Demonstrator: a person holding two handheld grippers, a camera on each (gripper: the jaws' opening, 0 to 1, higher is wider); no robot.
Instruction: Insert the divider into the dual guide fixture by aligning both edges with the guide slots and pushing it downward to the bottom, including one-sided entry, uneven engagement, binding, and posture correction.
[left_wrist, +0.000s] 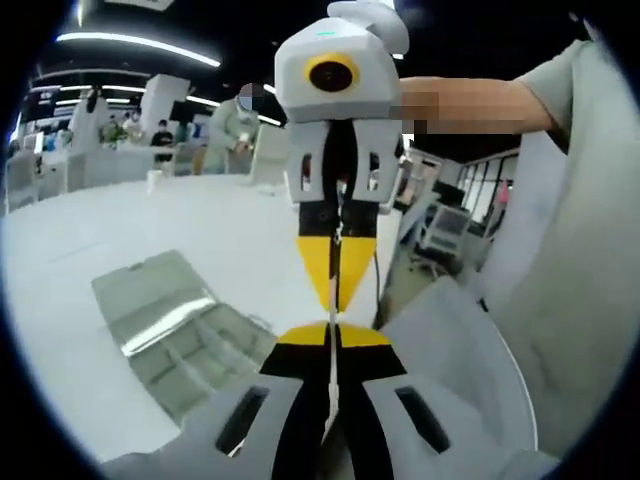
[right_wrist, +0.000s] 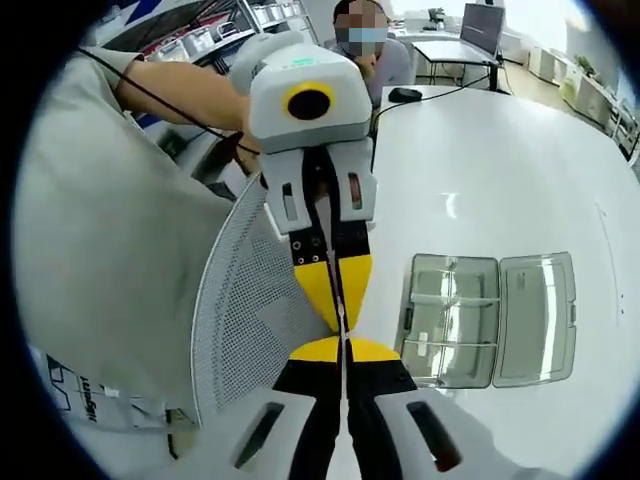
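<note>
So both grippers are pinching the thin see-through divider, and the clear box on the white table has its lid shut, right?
Not quite. The clear box lies with its lid open, flat beside it, as the right gripper view shows. The rest holds: both grippers, left gripper and right gripper, pinch the divider.

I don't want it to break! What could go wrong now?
1. The left tool and right tool pinch the thin divider tip to tip in the air; it might bend or slip.
2. The box lies off to the side; lowered crooked, one edge could jam.
</note>
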